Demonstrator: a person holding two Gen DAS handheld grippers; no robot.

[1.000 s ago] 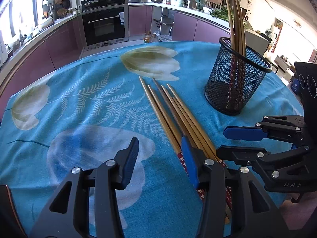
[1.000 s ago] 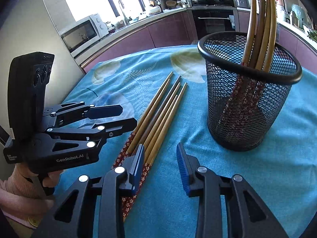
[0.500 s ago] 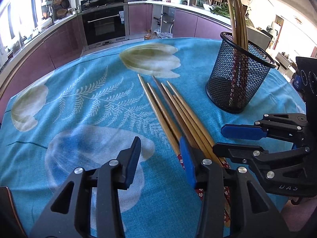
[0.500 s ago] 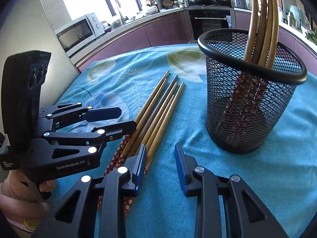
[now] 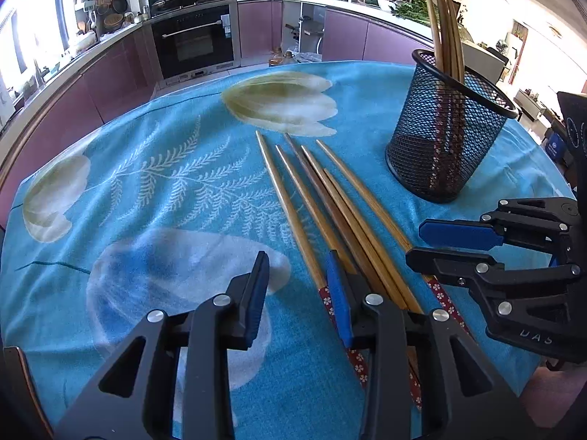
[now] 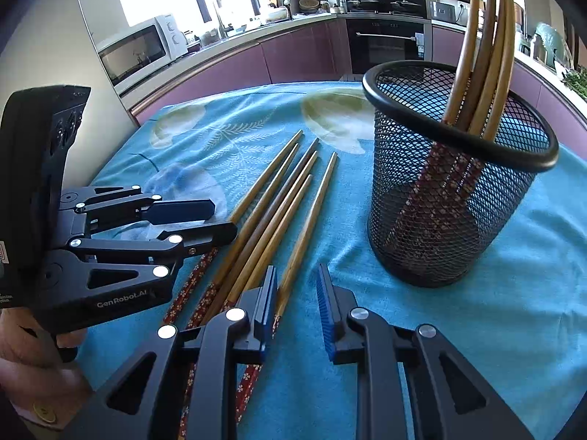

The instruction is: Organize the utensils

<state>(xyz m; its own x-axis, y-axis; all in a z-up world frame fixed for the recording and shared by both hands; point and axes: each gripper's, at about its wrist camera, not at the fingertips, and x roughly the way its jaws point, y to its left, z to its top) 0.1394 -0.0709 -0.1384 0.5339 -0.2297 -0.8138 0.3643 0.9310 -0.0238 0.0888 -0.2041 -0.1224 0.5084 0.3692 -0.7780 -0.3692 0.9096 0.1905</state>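
Several wooden chopsticks (image 5: 323, 201) with red flowered handles lie side by side on the blue tablecloth; they also show in the right wrist view (image 6: 279, 212). A black mesh holder (image 5: 445, 143) stands upright to their right with three chopsticks (image 6: 484, 44) in it; the holder also shows in the right wrist view (image 6: 451, 183). My left gripper (image 5: 297, 286) is open and empty, its right finger over the handle ends. My right gripper (image 6: 297, 293) is open and empty, just above the rightmost chopstick's handle end. Each gripper shows in the other's view, right gripper (image 5: 455, 245), left gripper (image 6: 216, 220).
The round table's blue flowered cloth (image 5: 165, 190) spreads to the left. Its edge curves close on the right (image 5: 550, 183). Purple kitchen cabinets and an oven (image 5: 190, 44) stand beyond the table. A microwave (image 6: 139, 47) sits on the counter.
Both grippers have drawn closer to the handle ends of the loose chopsticks. The right gripper has shifted right, over the rightmost chopstick. Both stay open.
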